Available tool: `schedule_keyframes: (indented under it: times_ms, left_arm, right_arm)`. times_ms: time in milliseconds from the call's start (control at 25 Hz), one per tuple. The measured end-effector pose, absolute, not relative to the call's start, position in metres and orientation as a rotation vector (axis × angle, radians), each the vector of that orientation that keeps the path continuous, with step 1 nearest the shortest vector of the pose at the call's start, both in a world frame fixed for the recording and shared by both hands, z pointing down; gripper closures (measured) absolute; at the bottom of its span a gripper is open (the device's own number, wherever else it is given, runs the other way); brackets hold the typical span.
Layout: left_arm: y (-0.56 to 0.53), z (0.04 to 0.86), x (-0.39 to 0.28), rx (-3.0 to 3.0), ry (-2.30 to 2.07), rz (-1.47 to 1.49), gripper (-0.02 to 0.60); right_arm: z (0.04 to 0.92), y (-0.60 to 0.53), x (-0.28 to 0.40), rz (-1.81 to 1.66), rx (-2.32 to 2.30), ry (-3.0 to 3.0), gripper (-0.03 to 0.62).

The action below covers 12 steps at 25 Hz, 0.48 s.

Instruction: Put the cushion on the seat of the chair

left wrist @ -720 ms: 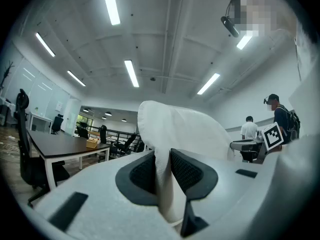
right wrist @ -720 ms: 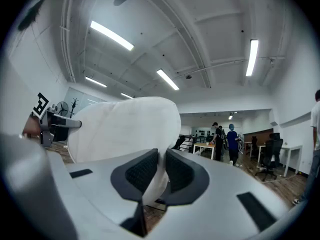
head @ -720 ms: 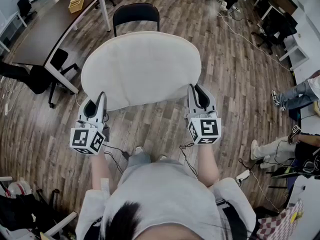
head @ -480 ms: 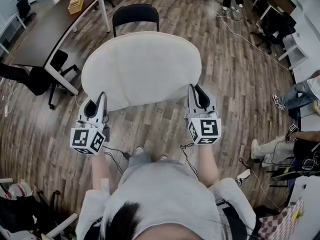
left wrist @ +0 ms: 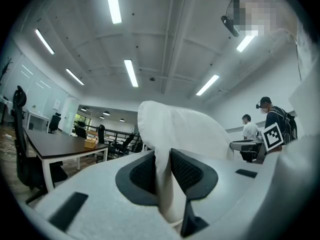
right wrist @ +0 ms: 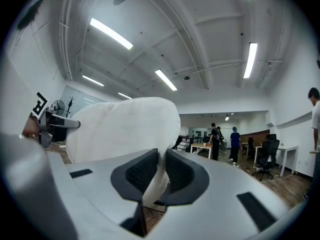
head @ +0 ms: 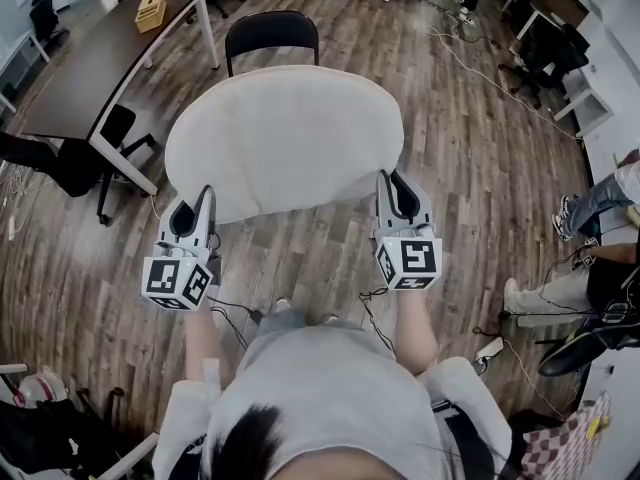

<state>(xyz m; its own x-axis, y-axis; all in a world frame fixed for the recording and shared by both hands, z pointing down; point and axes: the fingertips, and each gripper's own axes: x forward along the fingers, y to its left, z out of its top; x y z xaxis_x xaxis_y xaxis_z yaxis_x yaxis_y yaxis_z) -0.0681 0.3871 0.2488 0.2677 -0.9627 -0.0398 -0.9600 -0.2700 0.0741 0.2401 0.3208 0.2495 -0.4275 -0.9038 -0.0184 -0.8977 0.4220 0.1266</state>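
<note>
While both claws are clamped on the cushion [head: 285, 138], I see it spread out wide and white above the wooden floor [head: 470, 148], carried by its near edge. The left claw [head: 203, 200] grips the cushion's near left corner, with a fold of fabric squeezed between its pads. The right claw [head: 386, 186] pinches the near right corner the same way.

Just past the cushion's far edge stands the chair [head: 272, 30], and only its black backrest shows. The cushion covers the seat from my camera, so I cannot tell whether the two touch.

To the far left of the cushion is a dark table [head: 80, 73] with a yellow box [head: 152, 9] on it. A black office chair [head: 75, 158] stands directly left of the cushion. Thin cables [head: 228, 306] trail over the floor on the near side of the cushion, between the claws. Well to the right of the cushion, seated people's legs [head: 548, 293] reach into view.
</note>
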Motion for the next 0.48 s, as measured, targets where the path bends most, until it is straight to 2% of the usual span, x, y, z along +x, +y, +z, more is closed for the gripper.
schedule_keyframes:
  times_ms: [480]
  left_arm:
    - [0.36,0.255,-0.109,2.503,-1.842,-0.126,0.515]
  right_arm:
    - [0.255,0.302,0.2,-0.161,1.706,-2.574,0.543]
